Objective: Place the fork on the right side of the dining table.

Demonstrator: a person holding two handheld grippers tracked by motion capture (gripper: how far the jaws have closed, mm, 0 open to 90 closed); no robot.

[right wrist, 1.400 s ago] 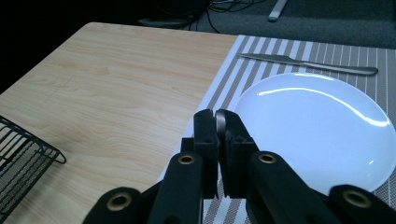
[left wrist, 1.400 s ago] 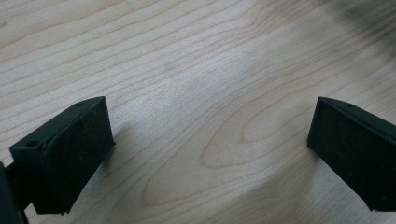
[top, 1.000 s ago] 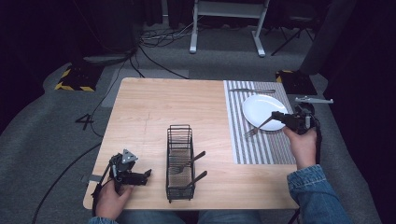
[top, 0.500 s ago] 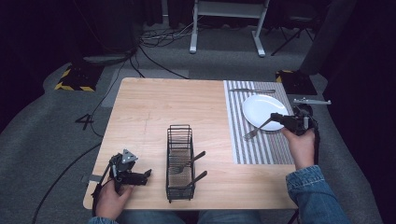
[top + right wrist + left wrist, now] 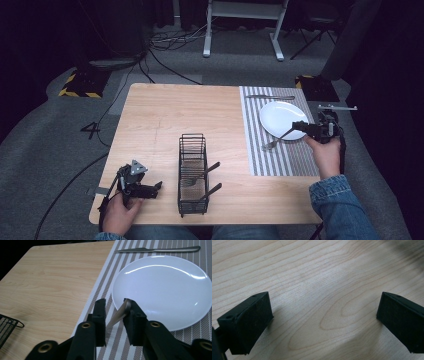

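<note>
Since the earlier high view, the right gripper (image 5: 299, 126) has just been opening its jaws a little over the plate's near edge, while the fork (image 5: 278, 139) is lying slanted with its tines on the striped placemat (image 5: 285, 160) and its handle rising to those jaws; the left gripper (image 5: 150, 188) is resting wide open on the table (image 5: 165, 115) beside the black wire rack (image 5: 192, 175). Seen from the left gripper view, the two black pads (image 5: 249, 320) are standing far apart over bare wood, holding nothing. Seen from the right gripper view, the right gripper (image 5: 113, 312) is standing narrowly open with the fork handle (image 5: 119, 313) between the jaws, leaning on one pad and apart from the other, just before the white plate (image 5: 162, 287), and a knife (image 5: 160, 249) is lying beyond it.
</note>
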